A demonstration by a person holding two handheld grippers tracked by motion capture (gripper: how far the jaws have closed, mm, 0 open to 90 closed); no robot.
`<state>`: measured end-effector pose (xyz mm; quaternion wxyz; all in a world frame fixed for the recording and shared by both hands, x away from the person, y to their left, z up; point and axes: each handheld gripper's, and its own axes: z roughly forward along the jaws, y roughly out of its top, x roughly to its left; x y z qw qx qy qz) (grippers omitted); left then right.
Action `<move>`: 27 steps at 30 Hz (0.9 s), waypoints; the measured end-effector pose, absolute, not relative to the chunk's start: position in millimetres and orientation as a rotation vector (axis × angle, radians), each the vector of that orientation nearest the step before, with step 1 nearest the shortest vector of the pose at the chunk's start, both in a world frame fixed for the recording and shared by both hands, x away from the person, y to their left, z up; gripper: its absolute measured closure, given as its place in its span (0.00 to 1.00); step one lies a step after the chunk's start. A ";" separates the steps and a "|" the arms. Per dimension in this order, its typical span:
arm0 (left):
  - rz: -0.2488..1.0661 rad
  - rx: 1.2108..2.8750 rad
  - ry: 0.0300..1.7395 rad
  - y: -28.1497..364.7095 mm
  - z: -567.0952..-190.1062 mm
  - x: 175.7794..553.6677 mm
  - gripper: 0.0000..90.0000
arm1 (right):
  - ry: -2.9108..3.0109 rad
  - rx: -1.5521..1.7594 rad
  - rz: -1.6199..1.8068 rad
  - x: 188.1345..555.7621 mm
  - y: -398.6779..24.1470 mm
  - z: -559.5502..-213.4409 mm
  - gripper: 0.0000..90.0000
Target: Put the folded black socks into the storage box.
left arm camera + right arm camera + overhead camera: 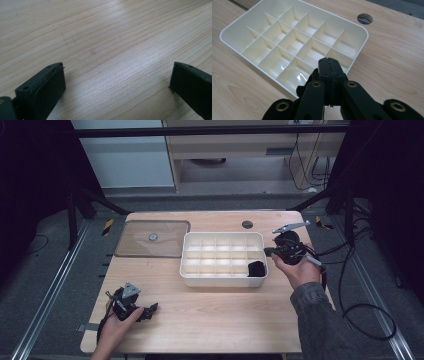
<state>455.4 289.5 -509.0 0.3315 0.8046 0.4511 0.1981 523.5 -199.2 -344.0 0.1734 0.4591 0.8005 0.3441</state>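
Note:
A white tray (222, 239) split into several compartments sits mid-table. A small black object (257, 268) lies in its near right corner compartment. My right gripper (268, 252) is held just off the tray's right side and points left at it. In the right gripper view its jaws (329, 62) are pressed together with nothing between them, above the tray's wall (359, 46). A dark shape (305, 85) shows partly behind them. My left gripper (152, 310) rests low at the near left. Its jaws (117, 85) stand wide apart over bare wood.
A clear flat lid (152, 238) lies left of the tray on the wooden table (215, 320). A round cable hole (247, 224) is behind the tray. Cables trail off the table's right edge.

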 end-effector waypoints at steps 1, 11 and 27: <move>0.518 2.103 1.178 289.4 -509.0 455.5 0.00 | 2.263 1.304 0.990 522.7 -200.2 -343.2 1.00; 0.519 2.102 1.181 289.2 -509.0 455.0 0.00 | 2.175 1.326 1.109 513.8 -216.1 -337.8 1.00; 0.519 2.102 1.181 289.1 -509.0 455.0 0.00 | 2.125 1.370 1.160 493.2 -243.2 -352.9 0.97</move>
